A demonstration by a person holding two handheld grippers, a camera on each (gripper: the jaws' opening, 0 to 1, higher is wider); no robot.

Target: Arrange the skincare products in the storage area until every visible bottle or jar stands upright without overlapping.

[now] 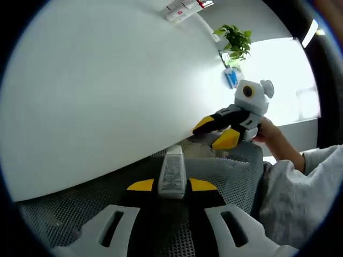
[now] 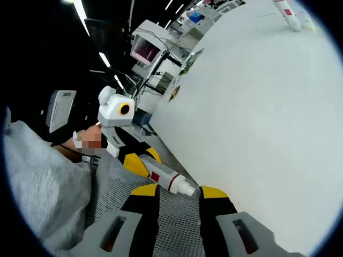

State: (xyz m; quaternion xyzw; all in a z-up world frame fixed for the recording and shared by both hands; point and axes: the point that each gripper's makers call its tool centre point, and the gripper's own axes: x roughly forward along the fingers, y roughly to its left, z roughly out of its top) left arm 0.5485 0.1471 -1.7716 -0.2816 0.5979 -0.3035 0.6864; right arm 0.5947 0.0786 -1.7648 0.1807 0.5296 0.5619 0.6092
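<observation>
A: We have a grey-white tube (image 1: 173,174) lying between the yellow tips of our left gripper (image 1: 172,186), and the jaws look pressed onto it from both sides. It sits over the mesh surface (image 1: 69,206), just off the edge of the white table (image 1: 102,85).

B: And our right gripper (image 2: 175,191) pinches a white tube with a red band (image 2: 165,178), also lying flat along the jaws, over the same mesh.

A: So both are in hand and neither stands upright yet. More products (image 1: 185,8) lie at the far end of the table; they look to be on their sides, though they are too small to be sure.

B: We judge the task to be at an early stage: the two held tubes need placing upright on the table, well apart from each other, and the far ones need checking after that.
</observation>
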